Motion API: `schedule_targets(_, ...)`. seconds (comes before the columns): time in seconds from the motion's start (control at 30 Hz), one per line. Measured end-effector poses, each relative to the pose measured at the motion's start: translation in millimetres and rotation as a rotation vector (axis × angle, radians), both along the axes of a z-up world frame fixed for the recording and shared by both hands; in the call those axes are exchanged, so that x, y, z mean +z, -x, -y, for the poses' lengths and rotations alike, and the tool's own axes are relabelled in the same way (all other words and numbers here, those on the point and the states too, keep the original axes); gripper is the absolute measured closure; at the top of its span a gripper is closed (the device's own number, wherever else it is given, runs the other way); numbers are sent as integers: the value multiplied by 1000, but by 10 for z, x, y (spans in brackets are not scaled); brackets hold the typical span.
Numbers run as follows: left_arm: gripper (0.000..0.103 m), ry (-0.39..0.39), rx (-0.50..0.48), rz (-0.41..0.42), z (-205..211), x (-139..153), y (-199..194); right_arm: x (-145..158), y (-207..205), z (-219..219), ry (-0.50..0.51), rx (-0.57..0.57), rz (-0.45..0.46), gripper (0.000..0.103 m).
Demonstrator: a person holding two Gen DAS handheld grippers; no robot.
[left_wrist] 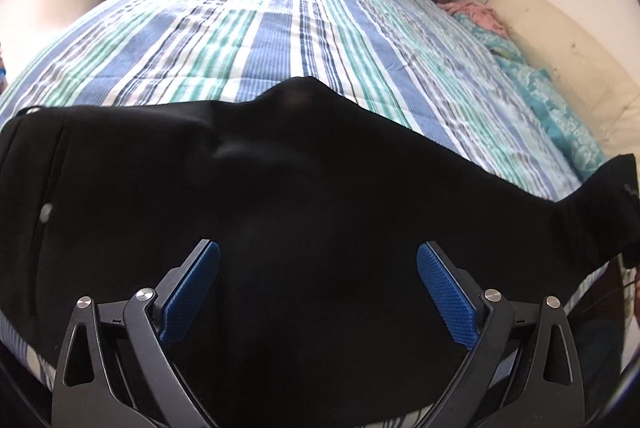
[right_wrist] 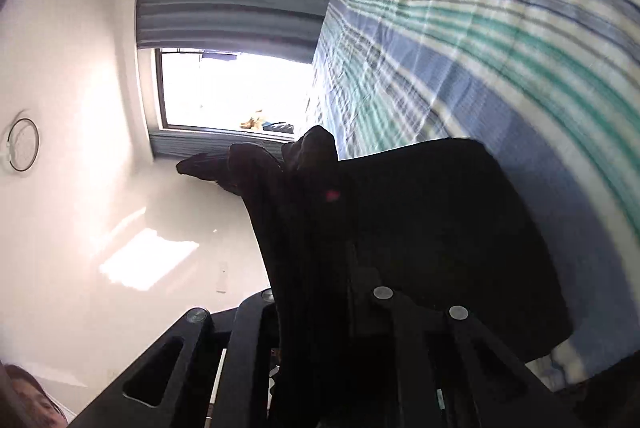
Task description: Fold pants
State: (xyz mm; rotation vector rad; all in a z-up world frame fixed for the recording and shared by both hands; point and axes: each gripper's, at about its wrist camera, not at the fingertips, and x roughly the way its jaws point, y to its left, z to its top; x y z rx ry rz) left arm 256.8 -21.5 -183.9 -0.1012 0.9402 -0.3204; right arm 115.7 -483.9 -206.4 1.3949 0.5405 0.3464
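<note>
The black pants [left_wrist: 304, 188] lie crosswise on the striped bedspread [left_wrist: 280, 28], long axis running left to right under the left gripper [left_wrist: 318, 292], whose blue pads gape apart above the cloth. The right gripper [right_wrist: 320, 308] is clamped on one raised end, nearer the fold.

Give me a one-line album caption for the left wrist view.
Open left gripper poised over black pants spread on a striped bedspread.
</note>
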Motion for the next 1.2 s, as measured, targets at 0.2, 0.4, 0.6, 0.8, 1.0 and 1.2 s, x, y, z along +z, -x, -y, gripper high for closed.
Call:
schedule_targets(0.2, 4, 122, 136, -15, -504, 5, 105, 29, -586, -1199, -41, 108, 26, 89)
schedule_targets(0.4, 4, 123, 157, 9, -600, 14, 74, -64, -1155, -2518, 132, 233, -23, 87)
schedule_targets(0.6, 4, 98, 156, 10, -591, -22, 103, -206, -1393, -3411, 593, 293, -202, 42)
schedule_targets(0.8, 6, 114, 142, 23, -528, 48, 139, 405, -748, -3416, 970, 249, -5, 11)
schedule_targets(1.0, 20, 201, -100, 49, 122, 363, 348, 540, 164, -2833, 1120, 75, -2, 2)
schedule_targets(1.2, 29, 112, -216, 9, 717, 274, 386, 614, 196, -2506, 1044, -65, -76, 2)
